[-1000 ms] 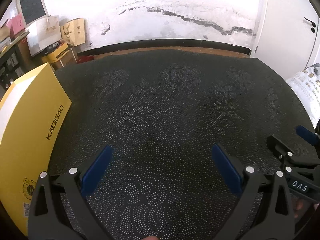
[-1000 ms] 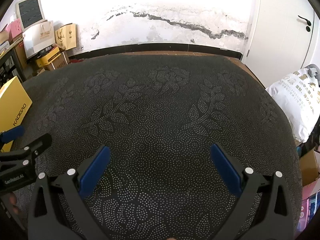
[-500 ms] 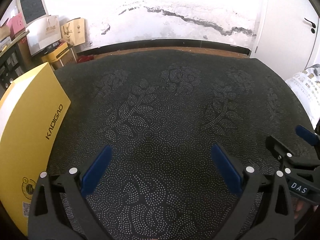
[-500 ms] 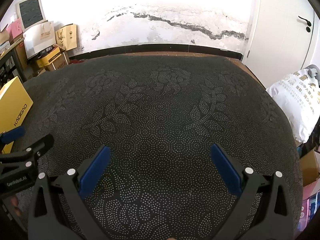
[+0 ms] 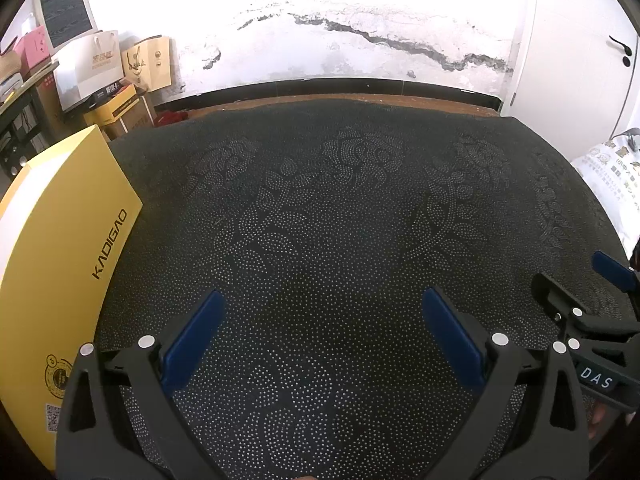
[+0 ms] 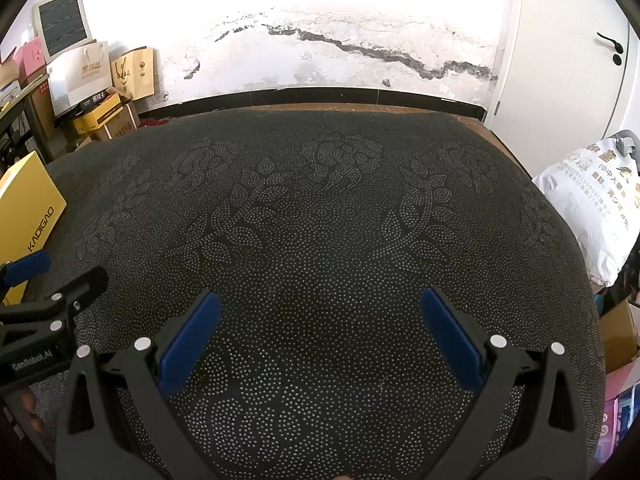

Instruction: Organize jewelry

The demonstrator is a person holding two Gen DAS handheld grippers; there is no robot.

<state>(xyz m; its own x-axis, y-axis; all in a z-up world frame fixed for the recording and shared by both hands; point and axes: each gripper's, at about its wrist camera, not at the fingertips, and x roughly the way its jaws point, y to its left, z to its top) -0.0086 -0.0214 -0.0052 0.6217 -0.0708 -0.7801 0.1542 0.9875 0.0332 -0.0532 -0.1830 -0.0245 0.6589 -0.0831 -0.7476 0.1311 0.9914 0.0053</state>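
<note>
Matt dotted cloth (image 5: 320,220), glossy box (image 5: 60,240)

Barely a flicker: the left gripper (image 6: 56,280) crept a touch farther forward over the dotted black cloth (image 6: 320,220) in the right wrist view, beside the yellow box (image 6: 28,200).

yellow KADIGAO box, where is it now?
The flat yellow KADIGAO cardboard box lies at the left edge of the black dotted table mat, left of the open left gripper; it also shows far left in the right wrist view.
</note>
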